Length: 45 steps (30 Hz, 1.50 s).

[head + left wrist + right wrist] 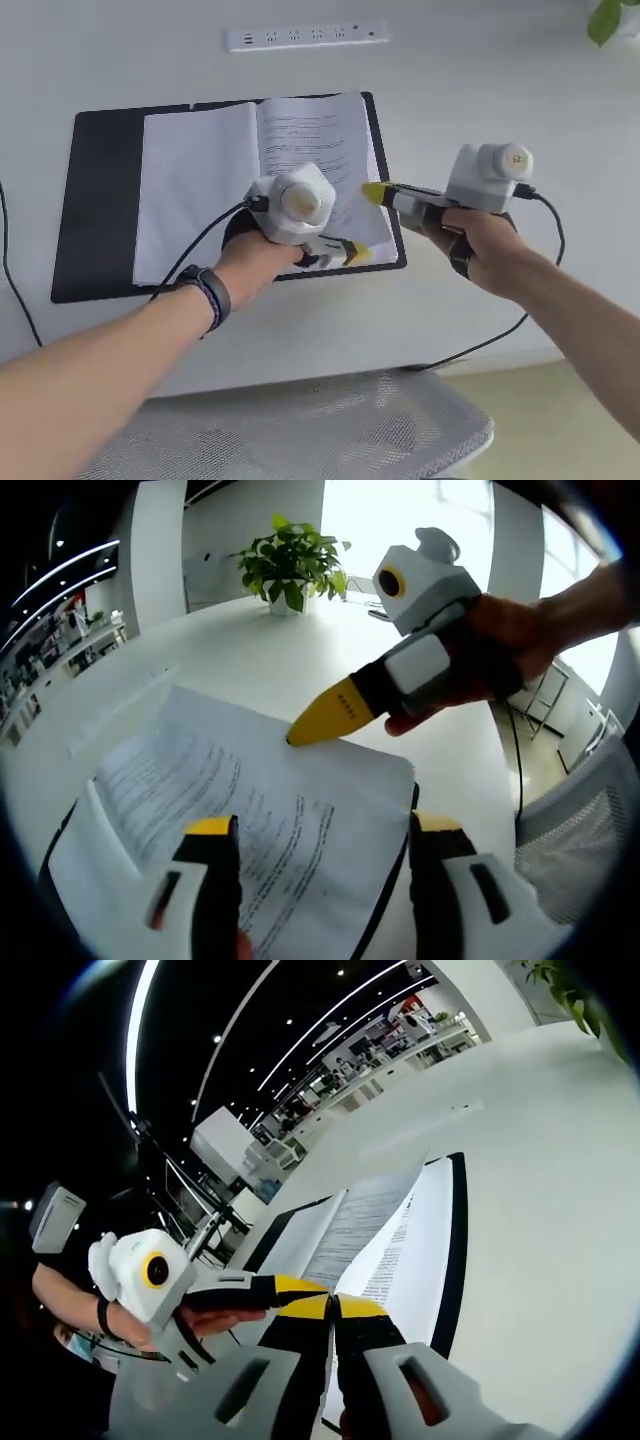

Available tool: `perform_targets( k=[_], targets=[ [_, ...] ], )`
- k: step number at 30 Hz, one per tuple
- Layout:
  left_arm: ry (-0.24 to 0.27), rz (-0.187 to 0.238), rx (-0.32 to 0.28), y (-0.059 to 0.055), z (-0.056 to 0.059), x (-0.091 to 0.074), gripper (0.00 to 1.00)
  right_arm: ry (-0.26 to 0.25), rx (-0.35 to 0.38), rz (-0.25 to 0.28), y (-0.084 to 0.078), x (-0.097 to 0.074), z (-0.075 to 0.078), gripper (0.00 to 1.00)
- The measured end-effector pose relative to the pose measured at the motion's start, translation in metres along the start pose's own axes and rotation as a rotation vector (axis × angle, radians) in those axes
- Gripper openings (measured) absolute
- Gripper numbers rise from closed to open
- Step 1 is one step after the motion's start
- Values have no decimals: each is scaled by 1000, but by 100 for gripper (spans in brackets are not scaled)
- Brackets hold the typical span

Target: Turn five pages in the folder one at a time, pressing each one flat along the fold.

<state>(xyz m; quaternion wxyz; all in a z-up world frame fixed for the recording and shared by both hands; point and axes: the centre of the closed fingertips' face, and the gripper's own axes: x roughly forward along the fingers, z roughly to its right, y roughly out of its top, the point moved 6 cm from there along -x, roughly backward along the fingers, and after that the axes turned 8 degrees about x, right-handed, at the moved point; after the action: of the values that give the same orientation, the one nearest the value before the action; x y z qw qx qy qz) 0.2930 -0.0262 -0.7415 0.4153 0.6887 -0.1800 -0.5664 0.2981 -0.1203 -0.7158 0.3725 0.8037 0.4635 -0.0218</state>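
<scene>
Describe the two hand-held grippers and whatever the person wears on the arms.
The left hand-held gripper and right hand-held gripper match: white angular bodies and black jaws ending in yellow tips. A black cable trails from the left one, and another from the right. The left wrist wears a black wristband.

Black folder point(100, 200); white pages point(195, 190), black print; white table point(480, 80); yellow-tipped jaws.
</scene>
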Motion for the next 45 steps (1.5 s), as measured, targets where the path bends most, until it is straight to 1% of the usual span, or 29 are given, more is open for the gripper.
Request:
perform_targets(
  k=[4,8,13,15,16,18,21,23,26,30,37,42,45],
  targets=[
    [12,13,0,2,-6,-14,72,16,-7,9,3,1,-9,0],
    [24,21,-2,1,-11,-29,74,32,-23,5,5,5,-19,0],
    [45,57,-62,-1,-17,-53,75,53,-38,9,9,9,-30,0],
    [53,69,-75,-4,-19,-63,75,58,-54,0,9,11,-33,0],
    [55,71,-79,-4,-19,-65,75,59,-56,0,10,11,-34,0],
    [68,80,-95,-7,-21,-76,75,65,-61,1,11,12,-38,0],
    [91,81,-100,-13,-23,-91,75,74,-72,-3,10,16,-44,0],
    [108,82,-107,-21,-29,-98,75,79,-78,-7,9,18,-47,0],
    [141,88,-133,-28,-31,-117,75,94,-87,-13,7,22,-55,0],
    [174,85,-159,-40,-33,-135,75,114,-96,-16,6,27,-66,0],
    [222,89,-199,-56,-35,-163,76,144,-114,-19,9,36,-82,0],
    [249,93,-218,-64,-38,-177,76,172,-117,-11,14,45,-95,0],
    [264,99,-231,-68,-40,-186,76,199,-123,-10,15,52,-106,0]
  ],
)
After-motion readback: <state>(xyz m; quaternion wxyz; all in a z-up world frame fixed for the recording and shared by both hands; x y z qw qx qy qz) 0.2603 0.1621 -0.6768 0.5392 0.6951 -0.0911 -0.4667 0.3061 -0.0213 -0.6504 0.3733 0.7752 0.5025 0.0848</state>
